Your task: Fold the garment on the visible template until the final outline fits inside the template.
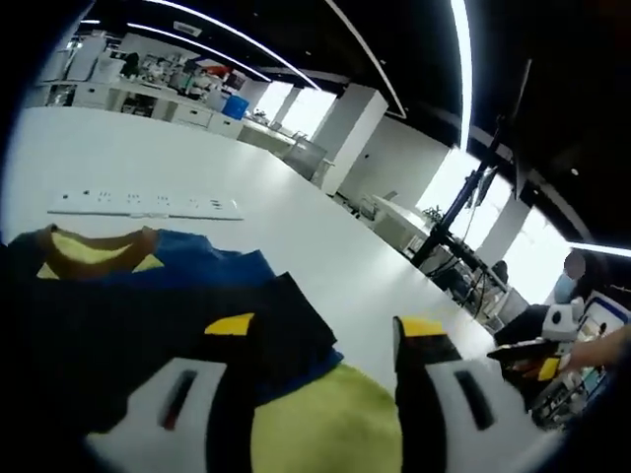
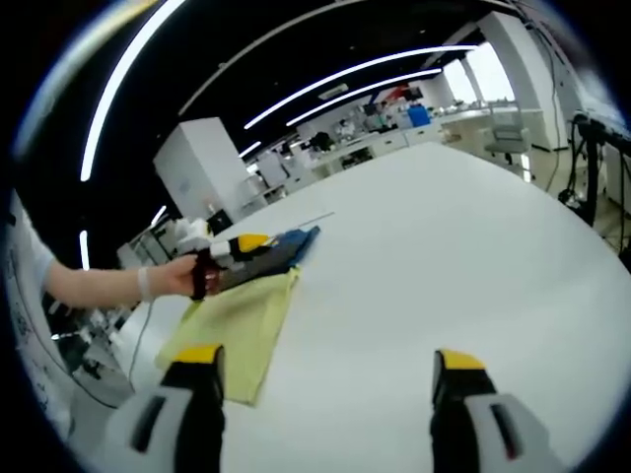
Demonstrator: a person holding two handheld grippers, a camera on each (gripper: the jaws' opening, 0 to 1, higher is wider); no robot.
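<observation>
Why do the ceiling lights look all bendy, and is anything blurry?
Left gripper view: the fisheye lens curves the ceiling light strips, the windows glare white, and the close garment and left tool look soft. Right gripper view: the light strips arc too, the white table is bright and evenly lit, and the right tool is slightly blurred.

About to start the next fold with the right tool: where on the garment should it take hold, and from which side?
Probably the near corner of the yellow-green part of the garment. It lies flat on the white table with that corner free, just beyond the open right tool, towards its left jaw. Come in low along the table from the near side, one jaw under the hem. The left tool is over the far, blue end.
</observation>
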